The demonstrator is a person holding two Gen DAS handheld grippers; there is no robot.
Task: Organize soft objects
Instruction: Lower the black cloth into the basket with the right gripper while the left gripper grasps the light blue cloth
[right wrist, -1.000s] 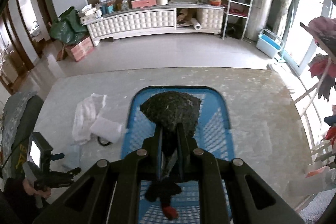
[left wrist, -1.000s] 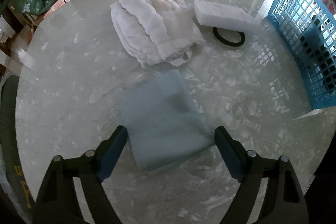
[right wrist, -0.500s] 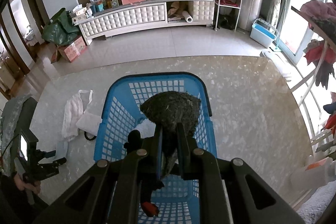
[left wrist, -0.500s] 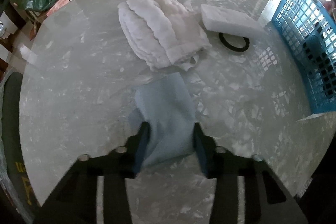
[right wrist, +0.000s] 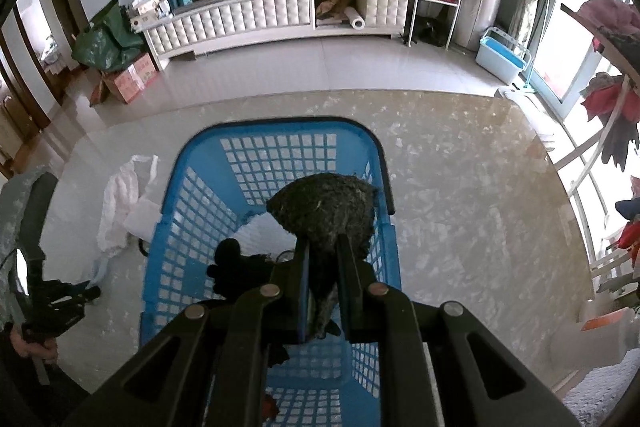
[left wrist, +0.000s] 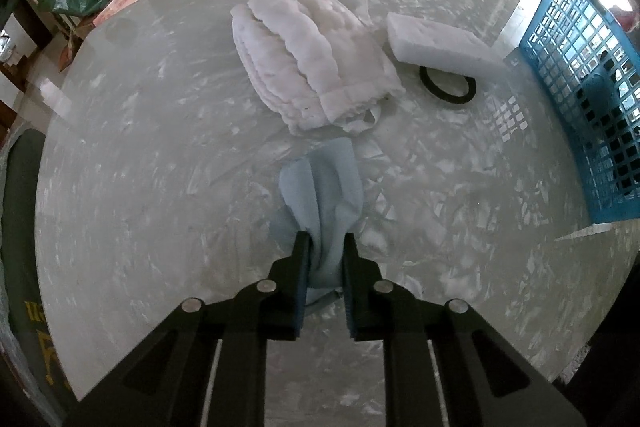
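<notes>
Left claw (left wrist: pixel 325 241): jaws have just been closing; now pinched tight on the near end of the blue cloth (left wrist: pixel 324 187), fabric bunched between the pads.
Blue cloth: lies on the marble table (left wrist: pixel 140 147), long axis running straight away from the left claw toward the white padded cloth (left wrist: pixel 312 59); far end close to that cloth's edge, contact not clear.
Right claw (right wrist: pixel 322 251): narrow, clamped on a dark fuzzy cloth (right wrist: pixel 324 207) that hangs over the basket.
Basket (left wrist: pixel 580 75): blue, latticed, far right in the left wrist view, well apart from the blue cloth; in the right wrist view directly under the right claw, a black soft item (right wrist: pixel 236 267) already inside.
Key relation: basket lies to the right of the left claw, so the blue cloth likely needs lifting and carrying rightward; right claw is much the nearer to the basket.
Other items: white foam block (left wrist: pixel 440 45) and black ring (left wrist: pixel 448 87) between white padded cloth and basket, not yet sorted.
</notes>
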